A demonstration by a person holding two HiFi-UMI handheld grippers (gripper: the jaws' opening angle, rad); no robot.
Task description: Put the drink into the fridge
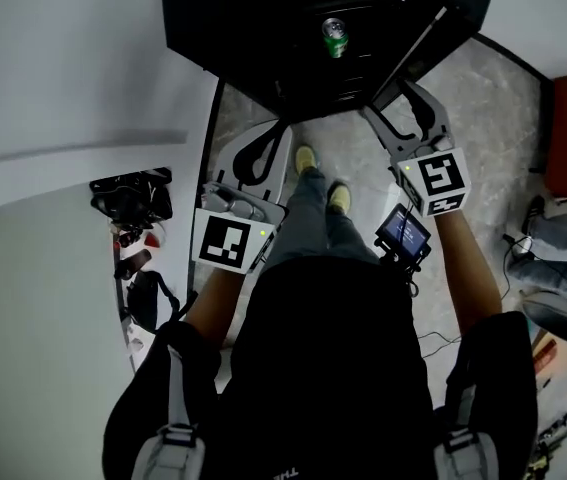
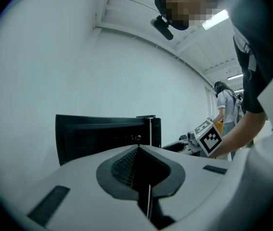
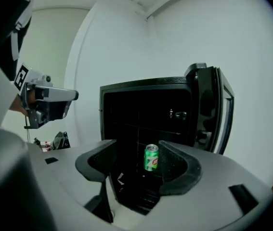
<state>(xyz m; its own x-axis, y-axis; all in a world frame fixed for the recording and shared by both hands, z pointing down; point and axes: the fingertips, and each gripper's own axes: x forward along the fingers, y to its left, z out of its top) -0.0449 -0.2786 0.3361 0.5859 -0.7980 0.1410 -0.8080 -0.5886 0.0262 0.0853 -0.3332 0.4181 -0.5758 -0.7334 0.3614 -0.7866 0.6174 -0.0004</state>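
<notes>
While right gripper [image 3: 137, 166] gapes, its view alone showing can [image 3: 151, 158] label, left gripper [image 2: 137, 150] closed

The drink [image 3: 151, 158] I see ahead of me is a green can with a silver top and white lettering. It stands upright inside the fridge [image 3: 141, 109], low in the dark interior. The fridge is a small black box with its door [image 3: 215, 112] swung open to the right.
</notes>
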